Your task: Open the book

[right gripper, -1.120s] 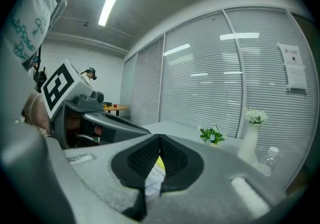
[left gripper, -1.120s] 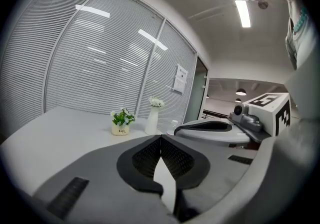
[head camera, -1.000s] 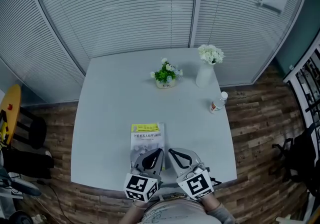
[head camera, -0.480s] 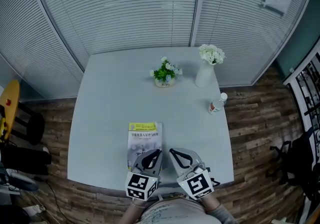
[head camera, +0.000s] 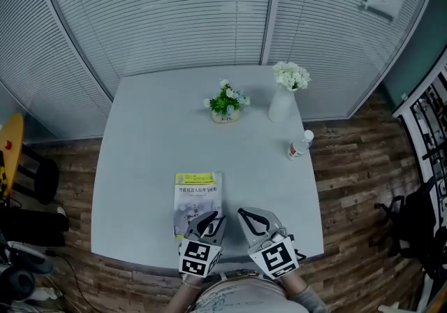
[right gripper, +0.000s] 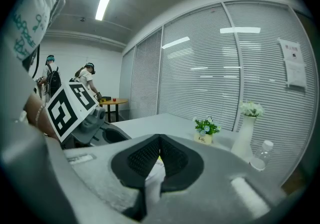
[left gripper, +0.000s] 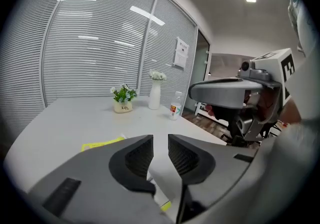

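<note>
A closed book (head camera: 198, 195) with a yellow top strip and a grey-white cover lies near the front edge of the pale table (head camera: 147, 144). My left gripper (head camera: 212, 220) hangs low over the book's near right corner. In the left gripper view its jaws (left gripper: 160, 144) are opening: a narrow gap shows between the ribbed pads, and nothing is pressed in it. The book's yellow strip (left gripper: 102, 144) shows past the left jaw. My right gripper (head camera: 244, 216) sits just right of the book, over bare table. Its jaws (right gripper: 159, 141) are shut and hold nothing.
At the table's far side stand a small potted plant (head camera: 225, 104) and a white vase of flowers (head camera: 282, 100). A plastic bottle (head camera: 298, 145) is near the right edge. Slatted glass walls close the back. Wooden floor surrounds the table.
My left gripper has sunk toward the book's near corner and its jaws have parted from shut to a narrow gap. The right gripper has stayed about where it was.
</note>
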Demonstrator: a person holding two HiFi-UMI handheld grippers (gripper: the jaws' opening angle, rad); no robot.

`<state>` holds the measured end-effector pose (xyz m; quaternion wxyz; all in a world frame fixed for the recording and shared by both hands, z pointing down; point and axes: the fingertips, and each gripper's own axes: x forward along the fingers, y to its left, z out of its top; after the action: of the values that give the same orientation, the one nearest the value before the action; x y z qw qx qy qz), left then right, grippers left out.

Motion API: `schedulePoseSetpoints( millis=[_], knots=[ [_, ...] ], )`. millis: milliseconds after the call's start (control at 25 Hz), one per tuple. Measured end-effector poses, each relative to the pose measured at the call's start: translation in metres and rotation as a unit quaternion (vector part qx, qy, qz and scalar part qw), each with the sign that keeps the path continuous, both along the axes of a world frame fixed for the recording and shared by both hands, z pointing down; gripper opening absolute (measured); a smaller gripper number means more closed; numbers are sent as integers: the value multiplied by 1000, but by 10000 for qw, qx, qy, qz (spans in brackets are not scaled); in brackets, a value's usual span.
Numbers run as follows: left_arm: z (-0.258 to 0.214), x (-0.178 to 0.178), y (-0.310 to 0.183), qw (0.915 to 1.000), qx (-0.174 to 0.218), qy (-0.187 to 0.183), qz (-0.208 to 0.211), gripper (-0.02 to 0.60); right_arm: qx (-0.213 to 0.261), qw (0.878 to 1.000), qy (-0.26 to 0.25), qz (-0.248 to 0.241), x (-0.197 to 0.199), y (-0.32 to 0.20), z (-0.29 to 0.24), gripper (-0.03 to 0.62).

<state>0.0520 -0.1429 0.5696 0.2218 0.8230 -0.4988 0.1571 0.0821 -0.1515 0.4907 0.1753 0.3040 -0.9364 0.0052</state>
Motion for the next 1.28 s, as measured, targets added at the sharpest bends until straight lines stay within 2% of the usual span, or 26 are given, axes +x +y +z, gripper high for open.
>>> schedulePoseSetpoints(
  millis=[280, 440, 680, 1080, 1280],
  knots=[
    [32, -3, 3, 9986, -395, -354, -49, 144, -13, 9999, 43, 90, 8, -2, 6, 2],
    [57, -14, 1, 9956, -485, -769, -230, 175, -66, 9999, 57, 83, 9, -4, 7, 2],
    [87, -11, -2, 9910, -811, -1064, -93, 230, -145, 9998, 48, 109, 14, -6, 11, 2],
    [121, -12, -3, 9833, -1049, -1489, -11, 245, -182, 9997, 7, 142, 17, -14, 19, 2],
    [133, -11, -3, 9806, -1159, -1577, 56, 259, -243, 9997, -3, 78, 17, -13, 21, 2]
  ],
)
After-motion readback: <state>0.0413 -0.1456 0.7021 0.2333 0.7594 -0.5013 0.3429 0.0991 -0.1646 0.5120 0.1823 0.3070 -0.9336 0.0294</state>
